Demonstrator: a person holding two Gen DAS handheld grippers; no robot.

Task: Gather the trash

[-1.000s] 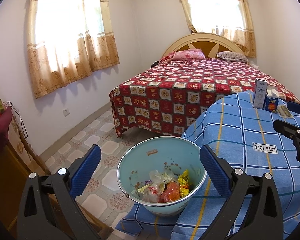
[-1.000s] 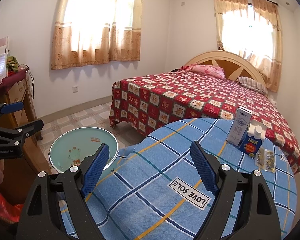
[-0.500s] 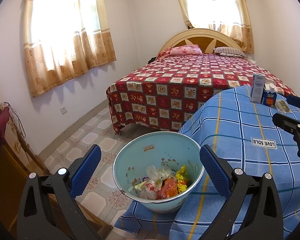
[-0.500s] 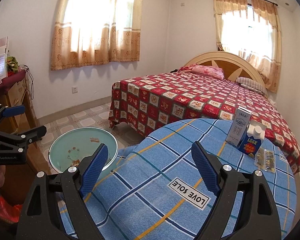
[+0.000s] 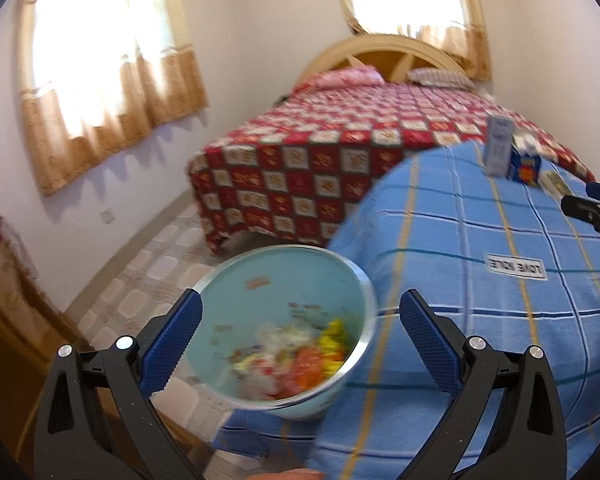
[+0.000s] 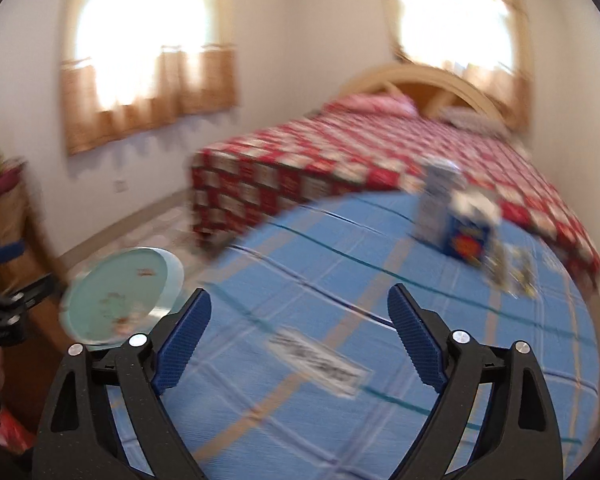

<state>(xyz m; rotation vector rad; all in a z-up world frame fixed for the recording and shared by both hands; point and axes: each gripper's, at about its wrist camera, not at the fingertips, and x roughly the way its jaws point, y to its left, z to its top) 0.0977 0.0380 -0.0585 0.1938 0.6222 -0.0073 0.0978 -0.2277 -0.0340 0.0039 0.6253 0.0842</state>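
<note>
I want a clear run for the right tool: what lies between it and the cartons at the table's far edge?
Only bare blue checked tablecloth with a sewn label, as the right wrist view shows. The right tool, open and empty, faces the cartons.

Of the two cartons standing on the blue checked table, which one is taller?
The pale grey-white carton is taller. It stands at the table's far edge, just left of the shorter dark-blue carton, which has a yellow and red print and a white top.
</note>
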